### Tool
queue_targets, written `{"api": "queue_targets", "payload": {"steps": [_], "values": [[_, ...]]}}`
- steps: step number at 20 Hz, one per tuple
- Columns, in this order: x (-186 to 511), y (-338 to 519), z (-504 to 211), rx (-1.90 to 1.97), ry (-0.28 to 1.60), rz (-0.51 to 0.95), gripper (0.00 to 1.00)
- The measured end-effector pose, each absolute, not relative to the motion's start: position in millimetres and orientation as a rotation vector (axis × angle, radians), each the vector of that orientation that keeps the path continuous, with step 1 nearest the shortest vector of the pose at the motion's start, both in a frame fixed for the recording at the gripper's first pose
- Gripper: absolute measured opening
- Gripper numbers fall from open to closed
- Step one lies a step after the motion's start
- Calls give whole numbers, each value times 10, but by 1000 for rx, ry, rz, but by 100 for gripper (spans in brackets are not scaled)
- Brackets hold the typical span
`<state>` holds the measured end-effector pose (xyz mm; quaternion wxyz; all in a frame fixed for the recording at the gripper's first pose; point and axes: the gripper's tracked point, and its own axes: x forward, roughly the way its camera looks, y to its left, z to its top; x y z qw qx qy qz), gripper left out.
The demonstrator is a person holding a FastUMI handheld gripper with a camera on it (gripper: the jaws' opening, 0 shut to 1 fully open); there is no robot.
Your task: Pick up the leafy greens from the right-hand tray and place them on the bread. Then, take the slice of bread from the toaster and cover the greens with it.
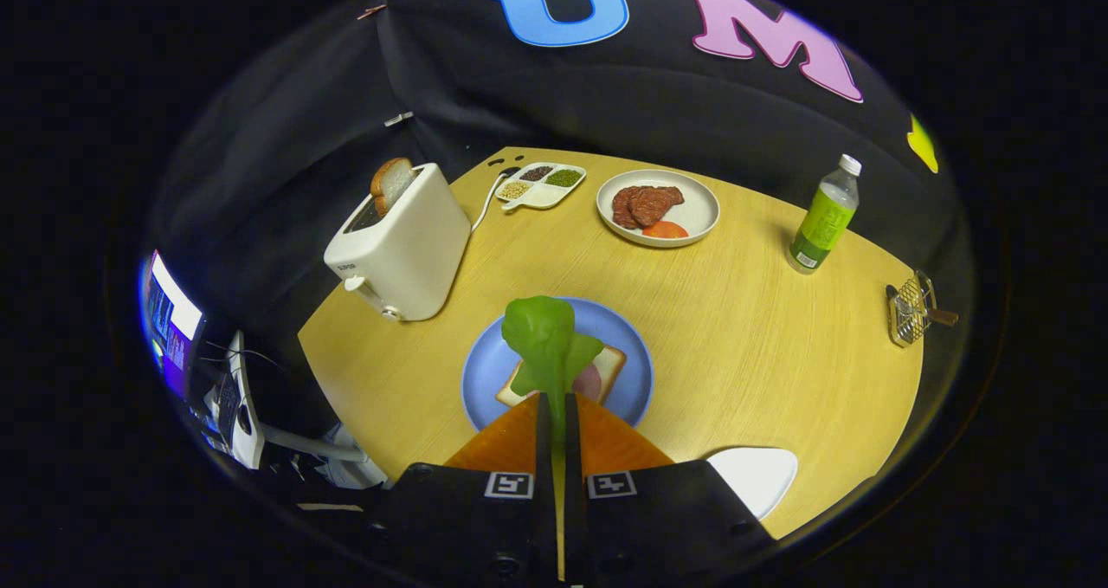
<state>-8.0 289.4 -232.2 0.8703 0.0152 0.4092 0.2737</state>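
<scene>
Clamped together on the stem of the leafy greens [547, 339], my hand-held gripper [554, 406] has both fingers pressing the leaf between them, with hardly any gap showing. I see the greens standing up from the fingertips and spreading out just ahead of them, above the blue plate [628, 345].

On that plate lies a slice of bread [611, 361] with a pinkish piece of filling on it, and the leaf hangs over this slice; I cannot tell whether it touches the bread or is held just clear of it. Beyond the plate and off to the left stands the toaster [407, 246], tilted in my view, with a second bread slice [391, 183] poking up out of its slot. A cord runs from behind the toaster toward a small divided dish [541, 186] holding dark, green and pale seeds or grains in separate compartments.

Next to that dish, farther along the counter [762, 337], sits a white plate [697, 211] with reddish-brown meat slices and an orange-red slice beside them. Well apart to the right stands a bottle [824, 216] with a green label and a white cap, and near the counter's far right rim is a small wire basket [909, 311]. Just right of the fingers, close to me, is a white tray [762, 475].
</scene>
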Motion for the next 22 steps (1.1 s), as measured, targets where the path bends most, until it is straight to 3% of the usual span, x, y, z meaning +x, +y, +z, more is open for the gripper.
{"api": "queue_targets", "payload": {"steps": [5,8,9,13,22], "values": [[29,3091,-2402,5,876,580,8],[99,3167,-2445,16,885,578,14],[149,3128,-2451,7,878,549,21],[226,3124,-2514,-5,872,511,78],[223,3209,-2112,32,790,506,79]]}}
